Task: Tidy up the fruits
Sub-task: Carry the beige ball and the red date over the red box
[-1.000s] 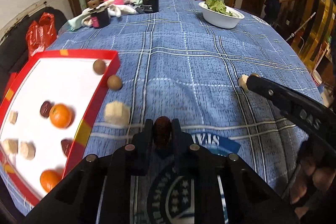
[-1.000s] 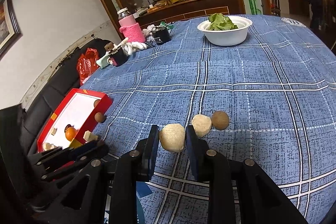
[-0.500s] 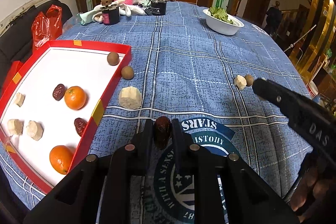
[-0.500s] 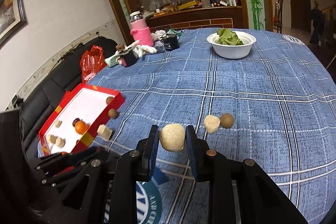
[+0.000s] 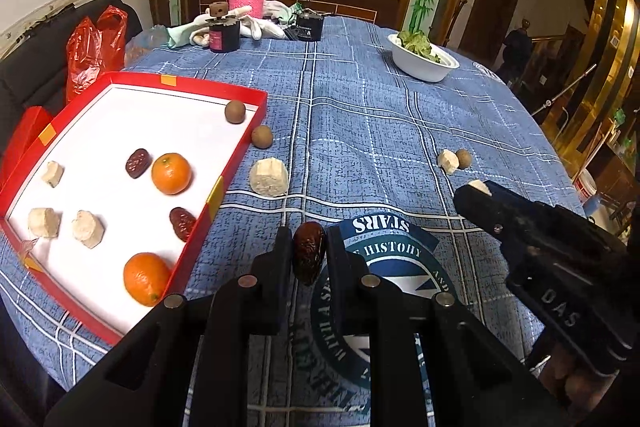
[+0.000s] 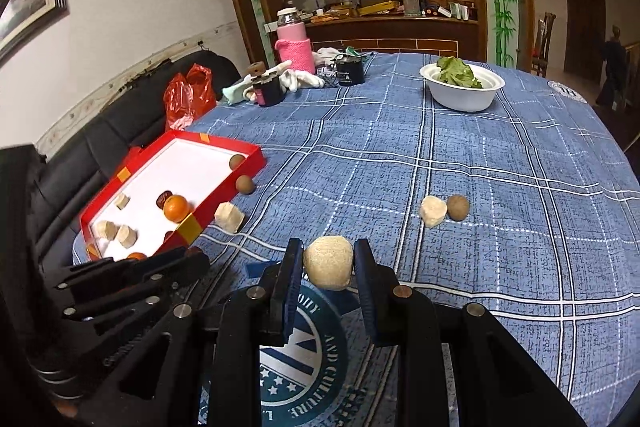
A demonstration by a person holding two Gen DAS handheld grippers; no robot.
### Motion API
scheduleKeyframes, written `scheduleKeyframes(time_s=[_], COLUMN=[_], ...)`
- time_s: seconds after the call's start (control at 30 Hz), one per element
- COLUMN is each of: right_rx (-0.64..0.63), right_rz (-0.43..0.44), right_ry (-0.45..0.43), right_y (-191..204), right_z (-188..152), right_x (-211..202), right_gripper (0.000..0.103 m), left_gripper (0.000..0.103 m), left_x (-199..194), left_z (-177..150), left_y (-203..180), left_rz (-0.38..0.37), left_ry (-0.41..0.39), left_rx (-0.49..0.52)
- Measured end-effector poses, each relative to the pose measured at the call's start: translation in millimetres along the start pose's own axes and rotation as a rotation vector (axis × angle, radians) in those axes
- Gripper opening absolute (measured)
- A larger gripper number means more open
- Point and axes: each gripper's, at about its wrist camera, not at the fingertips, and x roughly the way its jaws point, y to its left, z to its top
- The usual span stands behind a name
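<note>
My left gripper is shut on a dark red date, held above the blue tablecloth just right of the red tray. My right gripper is shut on a pale round fruit piece; in the left wrist view it reaches in from the right. The tray holds two oranges, dates, pale chunks and a brown longan. Outside it lie a longan and a pale chunk. Further right sit another chunk and longan.
A white bowl of greens stands at the far right of the table. At the far end are a pink-sleeved bottle, black jars and cloths. A red bag lies on the black sofa at the left.
Both grippers have drawn back and risen with their fruit still held, and have rolled a little. More of the tray and its contents shows in the left wrist view now.
</note>
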Motion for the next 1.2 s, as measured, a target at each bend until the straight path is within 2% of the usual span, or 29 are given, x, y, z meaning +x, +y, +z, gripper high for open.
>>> scheduleKeyframes(time_s=[0.37, 0.73, 0.97, 1.2], right_rx=[-0.044, -0.077, -0.118, -0.149], right_rz=[-0.056, -0.032, 0.002, 0.041], right_ry=[-0.013, -0.015, -0.017, -0.02], right_y=[11.3, 26.1, 47.3, 72.9], right_z=[-1.8, 0.5, 7.3, 18.4], right_x=[-10.0, -11.2, -6.9, 1.3], right_gripper=[0.026, 0.026, 0.026, 0.026], left_gripper=[0.015, 0.015, 0.015, 0.015], left_x=[-26.7, -42.1, -46.2, -47.0], left_z=[-2.3, 1.7, 6.4, 7.8], left_y=[3.7, 17.8, 41.9, 90.6], left_rz=[-0.017, 0.006, 0.036, 0.097], left_ry=[-0.049, -0.083, -0.098, -0.109], left_rx=[-0.008, -0.036, -0.081, -0.17])
